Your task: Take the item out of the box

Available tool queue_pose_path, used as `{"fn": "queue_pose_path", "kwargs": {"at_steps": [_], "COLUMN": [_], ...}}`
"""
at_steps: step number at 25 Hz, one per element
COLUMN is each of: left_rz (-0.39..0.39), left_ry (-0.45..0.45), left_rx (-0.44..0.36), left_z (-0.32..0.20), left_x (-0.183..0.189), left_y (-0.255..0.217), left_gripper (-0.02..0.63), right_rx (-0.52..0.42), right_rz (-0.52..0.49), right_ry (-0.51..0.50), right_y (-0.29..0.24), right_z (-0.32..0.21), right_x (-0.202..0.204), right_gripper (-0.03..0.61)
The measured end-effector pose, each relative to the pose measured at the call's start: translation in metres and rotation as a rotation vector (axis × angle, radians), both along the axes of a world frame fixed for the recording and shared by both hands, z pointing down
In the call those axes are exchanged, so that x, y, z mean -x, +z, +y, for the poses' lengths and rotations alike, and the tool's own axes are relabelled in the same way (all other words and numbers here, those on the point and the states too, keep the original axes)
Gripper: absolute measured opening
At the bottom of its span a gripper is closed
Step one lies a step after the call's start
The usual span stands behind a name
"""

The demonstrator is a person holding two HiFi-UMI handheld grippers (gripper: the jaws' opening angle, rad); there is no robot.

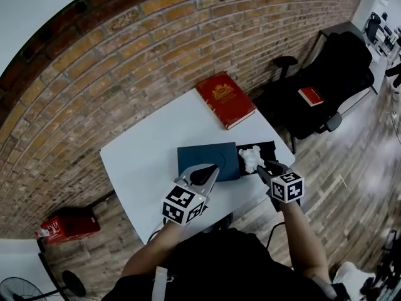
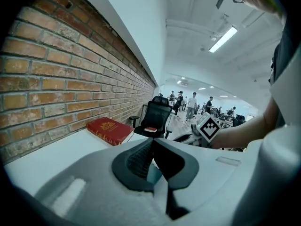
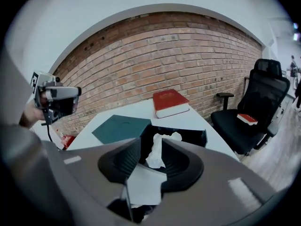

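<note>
Item (image 1: 250, 158): a white, crumpled, tissue-like wad, irregular in outline with soft folds. It sits in the open black box (image 1: 268, 148) at the box's 9 o'clock end and pokes above the rim. In the right gripper view the item (image 3: 157, 149) stands roughly upright. Its long axis runs 6 to 12 o'clock, narrow through the middle, with a small lobe bending off toward 2 o'clock at the top. The box lies on the white table (image 1: 144, 162) near the 4 o'clock edge. A teal lid (image 1: 216, 157) lies flat, touching the box at its 9 o'clock side. A red book (image 1: 225, 99) lies at 1 o'clock on the table, well apart from the box. Right gripper (image 1: 266, 168): at 6 o'clock of the item, angled down toward it. In its own view its jaws stand about half apart, and the item is seen in the gap between them. The pads do not press on it, so nothing is held. Left gripper (image 1: 210, 171): hovers over the lid's 6 o'clock edge. Its jaw tips meet in a point in its own view and grip nothing; teal shows through the gap below the tips.
</note>
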State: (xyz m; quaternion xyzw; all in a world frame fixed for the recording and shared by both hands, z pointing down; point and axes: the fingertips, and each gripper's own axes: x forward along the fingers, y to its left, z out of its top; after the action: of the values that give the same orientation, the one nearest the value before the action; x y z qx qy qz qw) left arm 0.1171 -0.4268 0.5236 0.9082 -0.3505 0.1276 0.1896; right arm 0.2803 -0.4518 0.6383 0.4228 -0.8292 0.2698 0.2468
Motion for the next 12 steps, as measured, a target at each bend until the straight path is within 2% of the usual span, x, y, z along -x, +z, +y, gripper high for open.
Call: {"fn": "queue_pose_path", "kwargs": {"at_steps": [7,12], "left_rz": [-0.016,-0.029], "left_ry": [-0.016,-0.010], "left_rx": [0.011,0.024], "left_z": [-0.005,-0.005], "left_x": [-0.002,-0.003], "left_y": [0.004,0.011], "left_gripper": [0.000,0.000], "right_rx": [0.105,0.191], "right_rz": [0.084,0.130], "right_ry": [-0.089,-0.141], "right_y": [0.041,0.068], "right_z": [-0.031,-0.037], "right_x": [-0.009,-0.015], "right_gripper": [0.223,0.238]}}
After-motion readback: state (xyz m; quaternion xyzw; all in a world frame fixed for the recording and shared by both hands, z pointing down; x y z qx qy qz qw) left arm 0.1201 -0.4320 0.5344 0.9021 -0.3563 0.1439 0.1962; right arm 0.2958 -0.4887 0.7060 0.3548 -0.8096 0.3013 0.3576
